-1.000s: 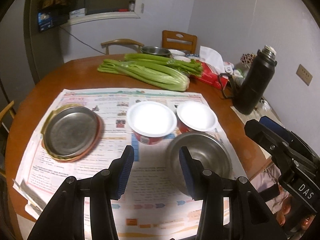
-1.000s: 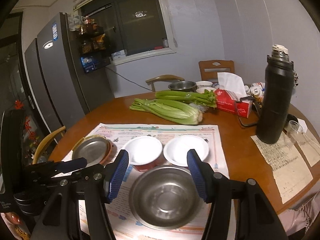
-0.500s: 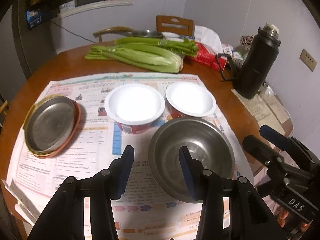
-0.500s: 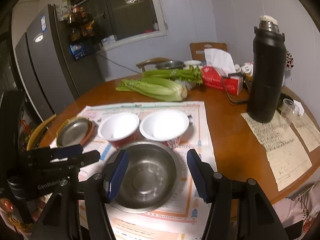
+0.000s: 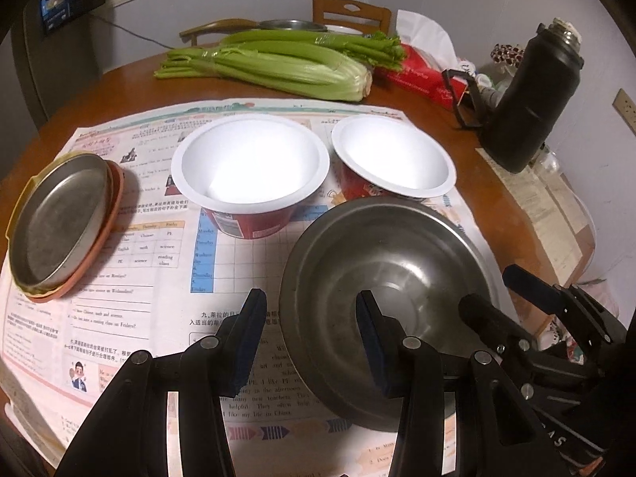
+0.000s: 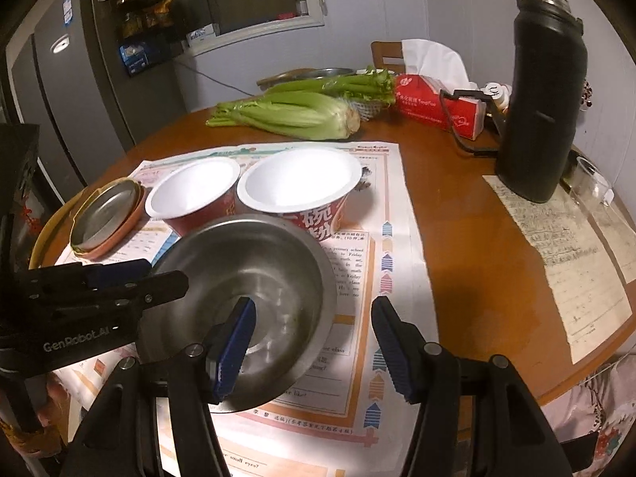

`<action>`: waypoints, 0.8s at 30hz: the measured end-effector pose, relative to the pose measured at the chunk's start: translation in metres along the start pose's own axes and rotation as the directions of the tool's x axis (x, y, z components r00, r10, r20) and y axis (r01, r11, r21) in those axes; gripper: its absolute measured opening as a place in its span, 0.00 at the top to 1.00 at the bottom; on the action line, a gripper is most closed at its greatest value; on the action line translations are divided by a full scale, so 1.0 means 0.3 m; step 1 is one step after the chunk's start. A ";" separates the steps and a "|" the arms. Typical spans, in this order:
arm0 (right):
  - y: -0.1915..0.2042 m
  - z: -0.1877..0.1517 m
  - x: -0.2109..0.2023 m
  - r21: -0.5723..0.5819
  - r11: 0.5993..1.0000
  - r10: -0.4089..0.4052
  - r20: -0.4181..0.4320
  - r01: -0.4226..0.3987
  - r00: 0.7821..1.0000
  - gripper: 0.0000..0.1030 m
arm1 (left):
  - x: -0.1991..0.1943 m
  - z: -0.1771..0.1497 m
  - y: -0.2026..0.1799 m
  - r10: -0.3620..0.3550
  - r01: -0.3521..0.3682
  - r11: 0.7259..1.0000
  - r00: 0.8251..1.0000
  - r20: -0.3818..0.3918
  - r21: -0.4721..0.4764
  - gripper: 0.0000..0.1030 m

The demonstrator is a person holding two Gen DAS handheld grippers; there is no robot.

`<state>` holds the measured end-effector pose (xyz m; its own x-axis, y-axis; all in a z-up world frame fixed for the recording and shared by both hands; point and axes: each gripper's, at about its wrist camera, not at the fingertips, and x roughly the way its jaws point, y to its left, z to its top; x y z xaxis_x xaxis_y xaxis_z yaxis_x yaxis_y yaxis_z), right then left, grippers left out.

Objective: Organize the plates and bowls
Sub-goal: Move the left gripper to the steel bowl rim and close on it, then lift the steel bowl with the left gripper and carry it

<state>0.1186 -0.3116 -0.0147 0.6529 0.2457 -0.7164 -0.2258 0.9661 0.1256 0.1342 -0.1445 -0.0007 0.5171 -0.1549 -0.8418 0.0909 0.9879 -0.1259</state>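
Observation:
A steel bowl (image 5: 397, 278) (image 6: 254, 278) sits on newspaper at the table's near edge. My left gripper (image 5: 310, 338) is open and straddles the bowl's left rim, one finger inside and one outside, neither pad touching. The right gripper (image 6: 314, 346) is open too, astride the right rim the same way. Each gripper also shows in the other's view: the right gripper (image 5: 491, 288), the left gripper (image 6: 165, 274). Behind the bowl stand two white-lined red paper bowls (image 5: 250, 171) (image 5: 393, 155) side by side. A steel plate (image 5: 55, 222) (image 6: 105, 214) lies stacked on an orange plate at the left.
The newspaper (image 5: 119, 318) covers a round wooden table (image 6: 469, 238). Celery (image 5: 278, 67), a red tissue box (image 6: 437, 111) and a tall black flask (image 6: 540, 111) stand further back. Loose papers (image 6: 576, 262) lie at the right edge. A chair (image 5: 349, 10) and a fridge (image 6: 71, 91) are beyond.
Both grippers have come down and forward onto the steel bowl, which now fills more of each view. The jaw gaps look the same. Bowls and plates have not moved.

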 end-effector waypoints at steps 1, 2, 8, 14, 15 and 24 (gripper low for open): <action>0.003 -0.003 0.010 -0.002 1.000 0.004 -0.008 -0.004 1.000 0.41 | 0.009 0.001 0.003 0.002 -0.003 1.000 1.000 -0.004 -0.002 0.53; 0.004 -0.005 0.017 -0.004 1.000 0.009 -0.013 -0.010 1.000 0.41 | 0.020 0.002 0.007 0.006 -0.007 1.000 1.000 -0.009 -0.005 0.53; 0.029 -0.017 0.058 -0.024 0.999 0.025 -0.035 -0.026 0.999 0.41 | 0.070 0.008 0.029 0.029 -0.030 0.999 0.999 -0.029 -0.023 0.53; 0.061 -0.026 0.069 -0.067 0.997 0.044 -0.034 -0.046 0.998 0.41 | 0.103 0.008 0.026 0.022 -0.023 0.999 0.999 -0.042 -0.026 0.53; 0.067 -0.025 0.067 -0.075 0.996 0.038 -0.029 -0.040 0.999 0.41 | 0.102 0.007 0.027 0.015 -0.016 1.000 0.999 -0.041 -0.026 0.53; 0.132 -0.036 0.060 -0.141 0.989 0.029 -0.027 -0.032 0.999 0.42 | 0.089 -0.001 0.029 -0.012 0.010 0.999 0.999 -0.043 -0.039 0.56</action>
<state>0.1135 -0.2698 -0.0298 0.6266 0.2712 -0.7306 -0.3466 0.9367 0.0505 0.1485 -0.1399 -0.0245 0.4789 -0.1657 -0.8621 0.0629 0.9860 -0.1546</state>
